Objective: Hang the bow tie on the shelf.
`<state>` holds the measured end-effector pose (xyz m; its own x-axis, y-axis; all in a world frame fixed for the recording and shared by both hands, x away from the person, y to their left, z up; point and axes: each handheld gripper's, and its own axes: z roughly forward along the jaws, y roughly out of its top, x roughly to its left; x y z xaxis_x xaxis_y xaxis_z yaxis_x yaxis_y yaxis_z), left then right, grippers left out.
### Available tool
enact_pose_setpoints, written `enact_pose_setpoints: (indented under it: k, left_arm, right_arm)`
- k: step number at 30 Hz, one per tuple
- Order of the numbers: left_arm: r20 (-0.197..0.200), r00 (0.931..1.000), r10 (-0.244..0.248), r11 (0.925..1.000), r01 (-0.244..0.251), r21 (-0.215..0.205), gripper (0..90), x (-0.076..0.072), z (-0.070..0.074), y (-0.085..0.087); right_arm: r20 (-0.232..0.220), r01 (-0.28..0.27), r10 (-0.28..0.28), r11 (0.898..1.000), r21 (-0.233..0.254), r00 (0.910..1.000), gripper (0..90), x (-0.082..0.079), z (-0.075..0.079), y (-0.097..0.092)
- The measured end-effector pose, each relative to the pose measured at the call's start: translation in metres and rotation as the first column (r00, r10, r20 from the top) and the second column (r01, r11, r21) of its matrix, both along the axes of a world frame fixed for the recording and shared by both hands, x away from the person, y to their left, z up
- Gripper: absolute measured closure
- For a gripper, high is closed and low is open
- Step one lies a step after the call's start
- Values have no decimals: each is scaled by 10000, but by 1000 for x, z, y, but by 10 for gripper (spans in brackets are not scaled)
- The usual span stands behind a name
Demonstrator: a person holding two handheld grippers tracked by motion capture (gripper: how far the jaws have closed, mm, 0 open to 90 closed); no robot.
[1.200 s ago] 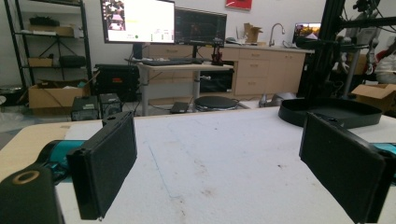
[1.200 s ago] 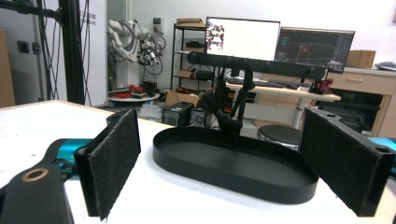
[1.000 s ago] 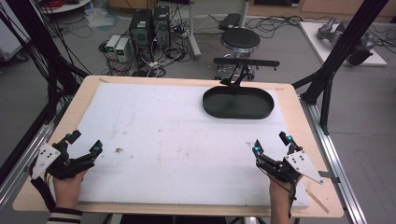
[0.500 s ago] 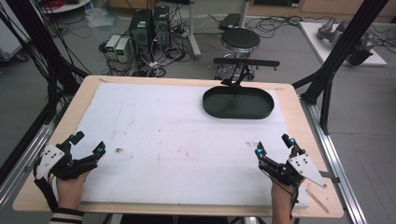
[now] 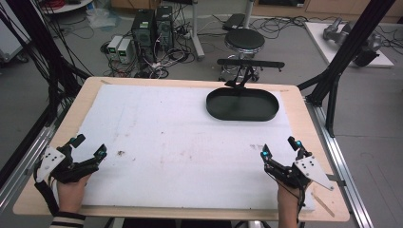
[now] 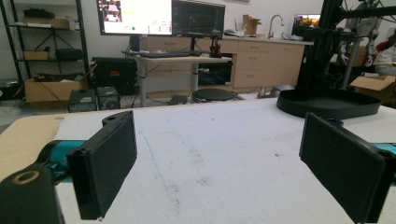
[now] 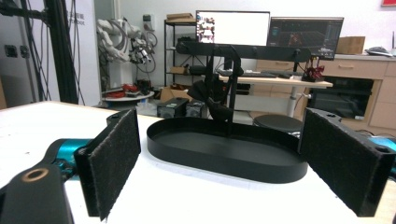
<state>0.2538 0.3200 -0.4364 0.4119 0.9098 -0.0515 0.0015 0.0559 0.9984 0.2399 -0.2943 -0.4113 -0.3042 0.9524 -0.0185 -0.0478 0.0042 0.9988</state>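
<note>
high view: left gripper (image 5: 88, 146) drifting slightly nearer front edge, right gripper (image 5: 280, 147) barely shifting; both jaws spread wide, holding nothing. black oval tray (image 5: 242, 104) sitting empty, far right of white mat (image 5: 171, 142). work seemingly not starting.

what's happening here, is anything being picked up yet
Not yet. A person holds the left gripper and right gripper low at the near corners of the white table, both open and holding nothing. The only item on the table is a black oval tray at the far right, untouched.
</note>
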Motion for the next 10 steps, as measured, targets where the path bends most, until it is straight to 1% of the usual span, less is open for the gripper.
enact_pose_setpoints:
  k: [4, 5, 10]
  left_arm:
    - [-48, 10000, 49, 10000, -49, 25, 116, 1, -1, 0]
    - [-67, 10000, 61, 10000, -61, 47, 116, 0, -1, 0]
    - [-35, 9999, 130, 9999, -130, 79, 116, -1, 0, 1]
  right_arm:
    - [-13, 100, -101, 9999, -50, 9999, 123, 0, 1, -2]
    - [-60, 76, -76, 10000, 45, 10000, 123, 0, 1, -2]
    - [-107, 38, -36, 9998, 207, 9999, 123, 0, 0, -6]
